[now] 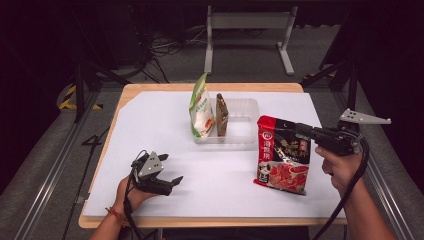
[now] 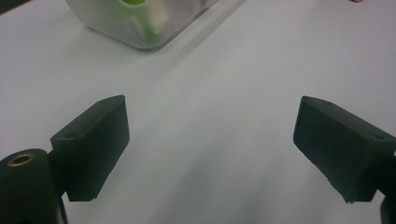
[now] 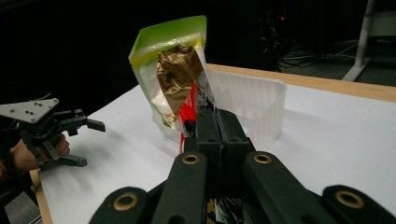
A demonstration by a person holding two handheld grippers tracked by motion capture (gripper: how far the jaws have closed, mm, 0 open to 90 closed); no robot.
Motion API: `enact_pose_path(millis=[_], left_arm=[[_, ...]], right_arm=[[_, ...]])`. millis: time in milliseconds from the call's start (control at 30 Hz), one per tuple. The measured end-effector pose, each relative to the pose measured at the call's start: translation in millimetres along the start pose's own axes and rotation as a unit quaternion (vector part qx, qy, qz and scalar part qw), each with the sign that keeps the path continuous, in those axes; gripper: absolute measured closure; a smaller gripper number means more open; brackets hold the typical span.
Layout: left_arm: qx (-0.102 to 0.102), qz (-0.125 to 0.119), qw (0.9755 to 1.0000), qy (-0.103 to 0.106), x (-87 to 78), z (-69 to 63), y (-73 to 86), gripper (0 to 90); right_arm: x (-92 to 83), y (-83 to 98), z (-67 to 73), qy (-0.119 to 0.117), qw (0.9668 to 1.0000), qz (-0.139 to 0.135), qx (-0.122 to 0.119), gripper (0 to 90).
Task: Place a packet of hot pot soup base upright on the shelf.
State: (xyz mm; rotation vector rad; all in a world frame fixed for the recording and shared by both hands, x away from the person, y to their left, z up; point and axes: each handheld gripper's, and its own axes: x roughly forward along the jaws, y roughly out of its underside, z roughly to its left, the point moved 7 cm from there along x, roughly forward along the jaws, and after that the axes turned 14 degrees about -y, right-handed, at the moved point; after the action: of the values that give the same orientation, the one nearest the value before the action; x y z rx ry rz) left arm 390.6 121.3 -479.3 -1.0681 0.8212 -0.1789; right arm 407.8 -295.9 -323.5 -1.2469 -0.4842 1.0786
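Observation:
A red printed snack packet (image 1: 282, 155) hangs upright over the table's right side, its bottom edge just above the white sheet. My right gripper (image 1: 300, 129) is shut on its top right corner. In the right gripper view the shut jaws (image 3: 217, 123) pinch the packet's red edge (image 3: 187, 116). A clear plastic tray (image 1: 245, 107) at the middle back holds a green-and-white bag (image 1: 201, 107) and a brown pouch (image 1: 221, 115), both standing at its left end. My left gripper (image 1: 172, 167) rests low at the front left, open and with nothing in it (image 2: 212, 140).
A white sheet (image 1: 165, 125) covers the wooden table (image 1: 150, 88). A metal stand (image 1: 247, 30) and cables lie on the dark floor beyond the far edge. The tray's near corner (image 2: 140, 23) lies ahead of the left gripper.

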Motion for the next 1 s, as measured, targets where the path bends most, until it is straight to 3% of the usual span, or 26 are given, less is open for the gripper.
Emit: enact_pose_path(millis=[167, 333, 1000], left_arm=[[-0.005, -0.003, 1.0, -0.001, -0.8, 1.7, -0.1, 11.4], [-0.006, -0.001, 1.0, 0.0, -0.6, 2.2, 0.6, 11.3], [-0.003, 0.0, 1.0, 0.0, -0.2, 3.1, 1.4, 11.3]], right_arm=[[4.3, -6.8, 11.3, -0.015, 0.9998, -0.003, -0.014, 89.3], [6.1, -12.2, 13.7, -0.016, 0.9996, -0.003, -0.022, 89.3], [9.5, -41.3, 24.4, -0.005, 0.9988, -0.026, -0.04, 89.2]])
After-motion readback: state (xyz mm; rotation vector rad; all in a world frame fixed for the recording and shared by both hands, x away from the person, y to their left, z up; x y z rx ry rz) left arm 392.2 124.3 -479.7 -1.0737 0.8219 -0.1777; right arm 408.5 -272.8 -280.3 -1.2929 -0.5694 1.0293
